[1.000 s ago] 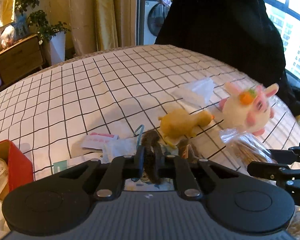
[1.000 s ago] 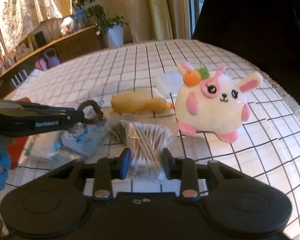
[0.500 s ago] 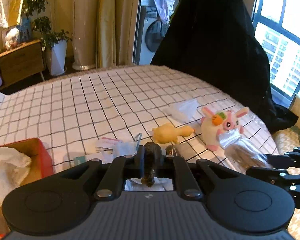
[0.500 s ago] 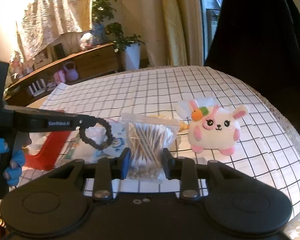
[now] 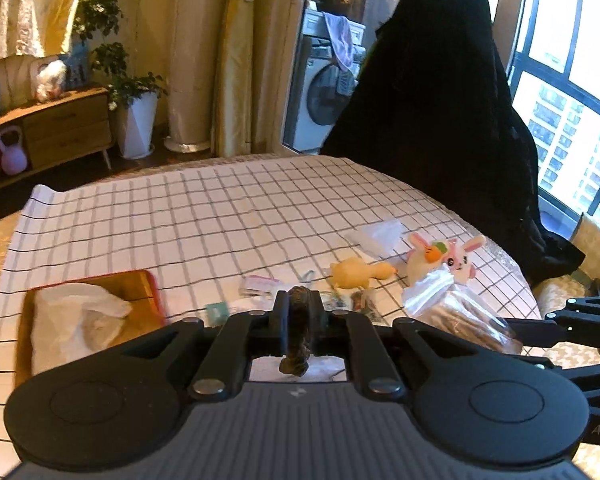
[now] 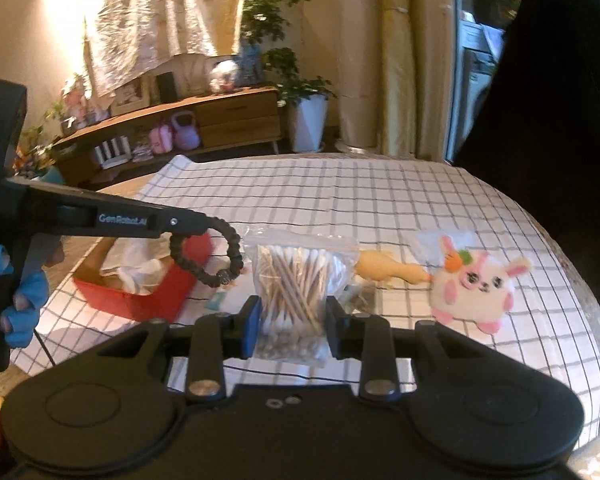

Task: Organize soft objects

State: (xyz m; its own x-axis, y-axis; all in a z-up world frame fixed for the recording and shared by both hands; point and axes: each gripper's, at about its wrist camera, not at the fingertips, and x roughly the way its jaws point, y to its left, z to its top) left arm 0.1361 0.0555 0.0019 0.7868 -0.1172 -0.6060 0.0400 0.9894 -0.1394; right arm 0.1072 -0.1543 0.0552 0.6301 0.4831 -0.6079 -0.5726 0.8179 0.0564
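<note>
Gripping a dark beaded bracelet (image 5: 299,330) tightly, left gripper (image 5: 299,320) jaws nearly together, at lower centre of the left wrist view; seen from the right wrist view as a loop (image 6: 206,258) hanging off the fingertips at centre left, clear of the table. Pinching a clear bag of cotton swabs (image 6: 296,280) between the pads, right gripper (image 6: 292,320) part open around it, at frame centre; same bag (image 5: 452,306) at right in the left view, lifted above the checked tablecloth (image 5: 204,216). Lay on the cloth: yellow rubber chicken (image 6: 388,270) right of centre, pink-and-white bunny plush (image 6: 474,286) just beside its beak, further right. Sat at centre left: red box (image 6: 140,296) with crumpled white plastic inside. Wrapped the left handle at far left: blue-gloved hand (image 6: 20,300).
</note>
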